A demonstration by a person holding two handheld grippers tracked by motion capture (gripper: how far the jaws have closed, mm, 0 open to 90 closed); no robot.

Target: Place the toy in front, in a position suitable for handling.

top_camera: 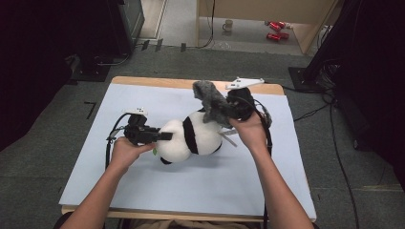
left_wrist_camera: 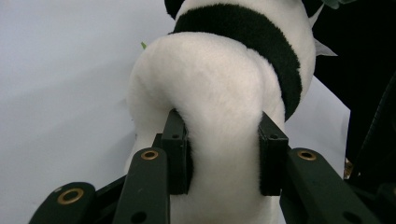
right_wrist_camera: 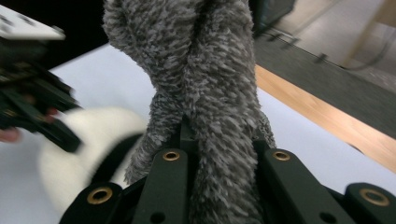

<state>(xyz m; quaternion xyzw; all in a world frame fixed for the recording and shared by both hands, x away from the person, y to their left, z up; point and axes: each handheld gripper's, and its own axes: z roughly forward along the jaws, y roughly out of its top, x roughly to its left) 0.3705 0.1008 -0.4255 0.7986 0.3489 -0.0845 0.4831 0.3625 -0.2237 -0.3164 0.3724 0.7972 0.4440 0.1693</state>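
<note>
Left gripper (top_camera: 165,136) pinching the white end of the toy panda (top_camera: 191,138) on the table (top_camera: 143,191), right gripper (top_camera: 228,110) clamped on grey fuzzy cloth (top_camera: 212,102) above it.

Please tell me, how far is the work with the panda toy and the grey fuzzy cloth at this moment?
Done: both grips are made. The left claw pinches the white end of the panda toy, lying on the table. In hand: the right claw is shut on the grey fuzzy cloth, lifted above the panda. Left: the cloth seems partly on the toy; which way it goes is unclear.
</note>
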